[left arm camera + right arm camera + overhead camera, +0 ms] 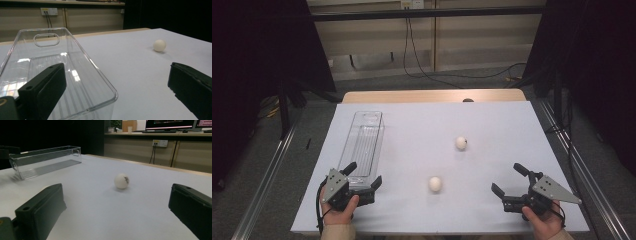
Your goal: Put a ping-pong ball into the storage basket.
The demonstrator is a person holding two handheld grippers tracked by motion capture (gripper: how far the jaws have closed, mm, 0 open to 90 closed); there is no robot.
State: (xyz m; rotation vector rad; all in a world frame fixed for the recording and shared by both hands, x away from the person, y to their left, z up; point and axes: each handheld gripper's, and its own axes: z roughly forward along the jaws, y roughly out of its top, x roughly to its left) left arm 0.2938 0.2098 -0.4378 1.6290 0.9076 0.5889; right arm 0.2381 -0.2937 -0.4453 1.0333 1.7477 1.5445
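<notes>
The work in hand looks to be gathering the two white balls into the clear bin [362, 145], a long, narrow, empty container lying lengthwise along the left part of the white table [492, 125]. The left gripper [362, 175] sits at the bin's near end with its jaws spread wide and holding nothing; in the left gripper view one jaw hangs over the near rim and the other is out over the bare table. The right gripper [508, 179] rests well to the right of the bin, its jaws likewise wide apart and empty. The near ball [435, 184] lies to the right of the bin's near end, between the two grippers, and the far ball [461, 142] lies farther right of the bin, about level with its middle; it carries a dark mark, probably a printed logo, though it is too blurred to read. To do this step well, bring the right gripper in low and square, straddle one ball evenly, and close gently at its widest part, since a round, light ball will likely roll off at any one-sided touch. Steadying the bin with the left gripper should keep it from sliding when the ball is dropped.
</notes>
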